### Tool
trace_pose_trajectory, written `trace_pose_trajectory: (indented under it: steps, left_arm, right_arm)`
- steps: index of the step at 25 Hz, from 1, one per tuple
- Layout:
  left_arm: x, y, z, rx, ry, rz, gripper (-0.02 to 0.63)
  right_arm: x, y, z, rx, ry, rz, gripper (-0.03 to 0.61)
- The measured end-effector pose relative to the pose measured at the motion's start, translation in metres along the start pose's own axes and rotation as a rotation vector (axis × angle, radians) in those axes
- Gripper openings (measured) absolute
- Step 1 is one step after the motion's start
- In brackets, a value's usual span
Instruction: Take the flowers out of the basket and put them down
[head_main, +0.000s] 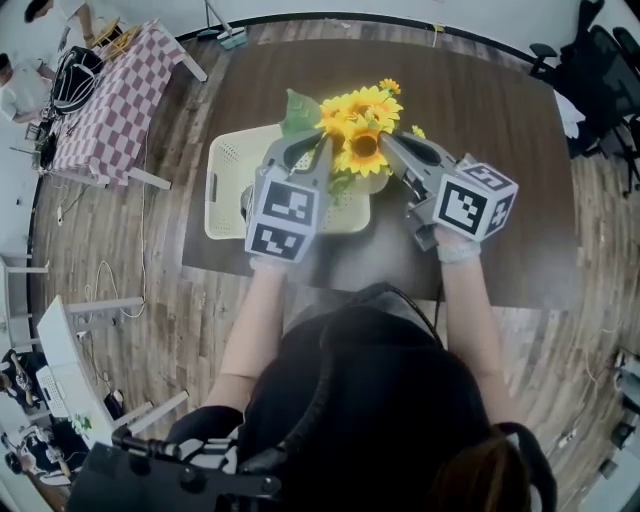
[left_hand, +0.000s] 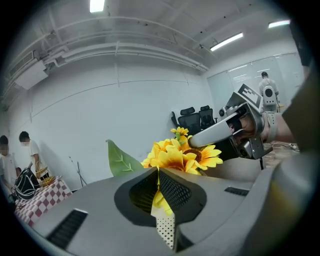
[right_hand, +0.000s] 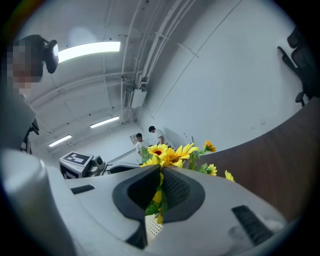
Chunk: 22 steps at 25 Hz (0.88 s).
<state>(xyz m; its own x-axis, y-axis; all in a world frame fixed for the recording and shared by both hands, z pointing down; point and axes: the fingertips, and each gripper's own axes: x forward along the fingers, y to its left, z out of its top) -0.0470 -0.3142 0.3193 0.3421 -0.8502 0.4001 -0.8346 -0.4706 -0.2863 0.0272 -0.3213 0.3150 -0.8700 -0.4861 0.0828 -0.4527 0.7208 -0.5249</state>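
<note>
Two hand-held grippers met on one bunch of flowers (head_main: 362, 122) in the head view. The left hand-held gripper (head_main: 320, 150) came in from the lower left and the right hand-held gripper (head_main: 388, 142) from the lower right, so their tips converged under the yellow blooms. The bunch sat over the right end of a cream basket (head_main: 225, 190), which rested on a dark brown counter (head_main: 490, 110). Both forearms, the left (head_main: 255, 320) and the right (head_main: 470, 310), reached straight forward from the body, with the marker cubes facing up. Only this view showed the wood floor, a checked table (head_main: 115, 100) at the far left and office chairs (head_main: 600, 70) at the far right.

The left gripper view showed the left hand-held gripper (left_hand: 159, 175) closed tight, with yellow petals pinched in the seam between its pads. The flowers (left_hand: 180, 155) rose just past the tips beside a green leaf (left_hand: 120, 161). A strip of the basket's perforated wall (left_hand: 166, 227) showed below. The right hand-held gripper (left_hand: 220, 132) lay across the blooms on the far side, and people (left_hand: 30, 155) stood at the left wall.

The right gripper view showed the right hand-held gripper (right_hand: 160, 187) likewise shut, nipping a green stem and yellow petals. The flowers (right_hand: 172, 152) stood beyond the tips, the left hand-held gripper's cube (right_hand: 77, 162) lay to the left, and the counter (right_hand: 270, 145) filled the right.
</note>
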Motion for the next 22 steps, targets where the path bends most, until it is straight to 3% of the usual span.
trace_pose_trajectory:
  steps: [11,18,22]
  left_arm:
    - [0.032,-0.050,0.026,0.026,-0.032,-0.073,0.006]
    - [0.063,-0.118,0.043,0.058,-0.034,-0.109,0.006]
    - [0.068,-0.126,0.044,0.064,-0.030,-0.140,0.006]
  right_arm:
    - [-0.054,-0.037,0.008,0.013,-0.050,-0.072,0.008]
    - [-0.117,-0.074,0.011,0.012,-0.087,-0.087,0.008]
    - [-0.125,-0.079,0.008,0.025,-0.087,-0.114,0.008]
